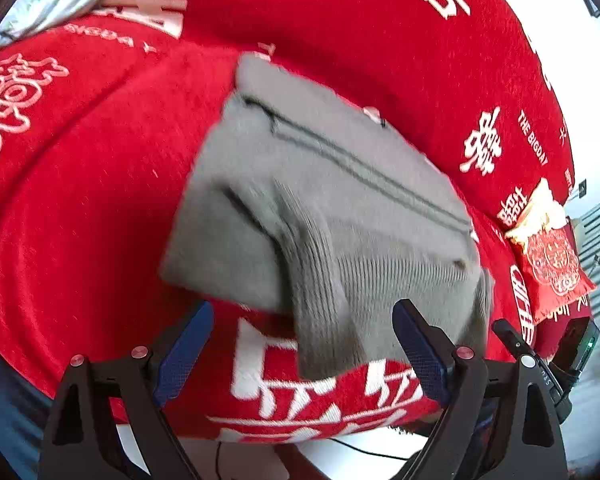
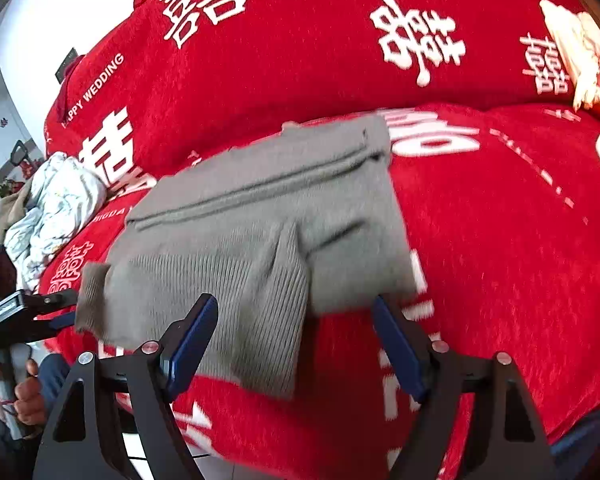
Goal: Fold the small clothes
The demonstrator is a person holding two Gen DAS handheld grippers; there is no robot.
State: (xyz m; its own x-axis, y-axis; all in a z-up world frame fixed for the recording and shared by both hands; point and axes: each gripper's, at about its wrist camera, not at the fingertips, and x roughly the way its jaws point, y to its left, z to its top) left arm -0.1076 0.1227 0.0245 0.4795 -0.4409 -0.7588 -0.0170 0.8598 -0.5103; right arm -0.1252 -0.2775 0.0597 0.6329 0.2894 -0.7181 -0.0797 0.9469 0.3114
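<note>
On the red bedspread [image 1: 100,200], blurred grey knitwear [image 1: 320,208] lies folded; both tongs [image 1: 304,344] [image 2: 296,344] released.

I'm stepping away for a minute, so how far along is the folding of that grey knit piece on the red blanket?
Done: the grey knit garment lies folded into a compact rectangle on the red blanket. In hand: nothing; the left tool and right tool are both open, pads clear of it. Left: the ribbed end near the blanket's edge looks untidy, and crumpled pale fabric waits beside it.
</note>
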